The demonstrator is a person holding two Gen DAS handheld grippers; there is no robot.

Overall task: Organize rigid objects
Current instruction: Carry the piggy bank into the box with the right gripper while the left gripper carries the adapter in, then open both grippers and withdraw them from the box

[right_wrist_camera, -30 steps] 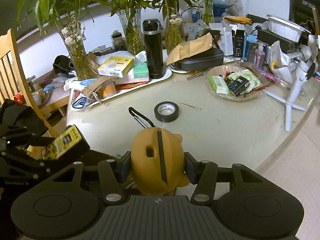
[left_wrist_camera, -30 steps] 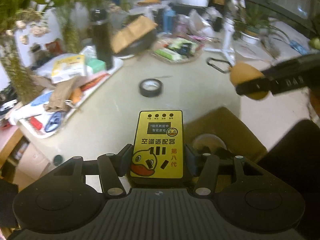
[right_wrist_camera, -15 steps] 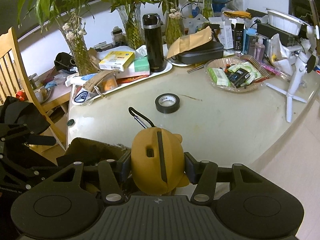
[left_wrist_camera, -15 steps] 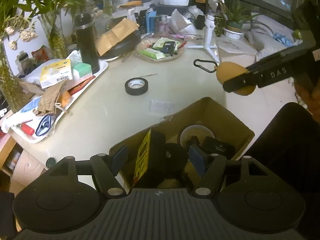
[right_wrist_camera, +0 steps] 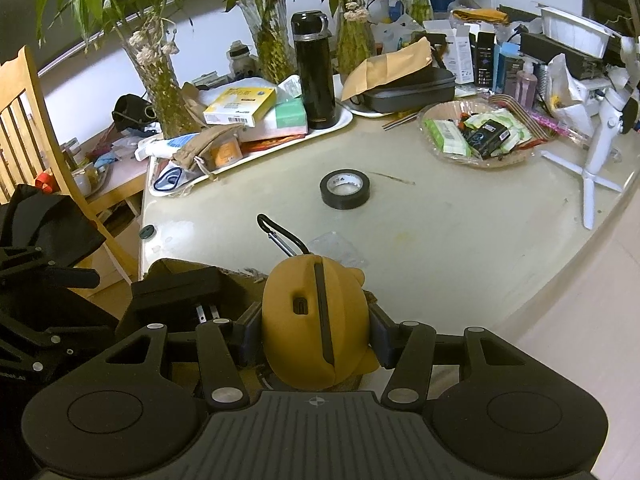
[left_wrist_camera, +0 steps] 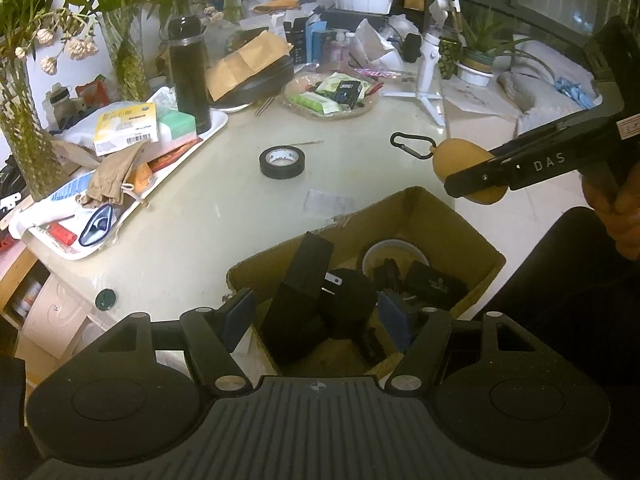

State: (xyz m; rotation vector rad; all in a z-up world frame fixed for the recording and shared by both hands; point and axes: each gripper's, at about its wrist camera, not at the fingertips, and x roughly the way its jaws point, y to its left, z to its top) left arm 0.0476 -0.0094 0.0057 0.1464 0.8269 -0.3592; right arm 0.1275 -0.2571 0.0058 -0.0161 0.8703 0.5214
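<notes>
A cardboard box (left_wrist_camera: 430, 208) sits at the table's near edge and holds several dark items. The black adapter box (left_wrist_camera: 302, 296) stands upright inside it. My left gripper (left_wrist_camera: 318, 316) is open and empty just above the box. My right gripper (right_wrist_camera: 314, 340) is shut on a yellow-orange case (right_wrist_camera: 316, 320) with a black carabiner (right_wrist_camera: 280, 234). In the left wrist view the case (left_wrist_camera: 460, 156) hangs above the box's far right corner. A roll of black tape (left_wrist_camera: 282, 162) lies on the table; it also shows in the right wrist view (right_wrist_camera: 345, 189).
A white tray (left_wrist_camera: 208, 134) at the left holds boxes, a pouch and a black flask (left_wrist_camera: 189, 74). A shallow basket of packets (left_wrist_camera: 332, 94) and a white tripod (left_wrist_camera: 426, 68) stand at the back. A wooden chair (right_wrist_camera: 24, 128) is left of the table.
My left gripper opened and let go of the yellow-faced adapter box, which now stands in the cardboard box. The left gripper pulled back. The right gripper kept its hold on the case and moved over the box.
</notes>
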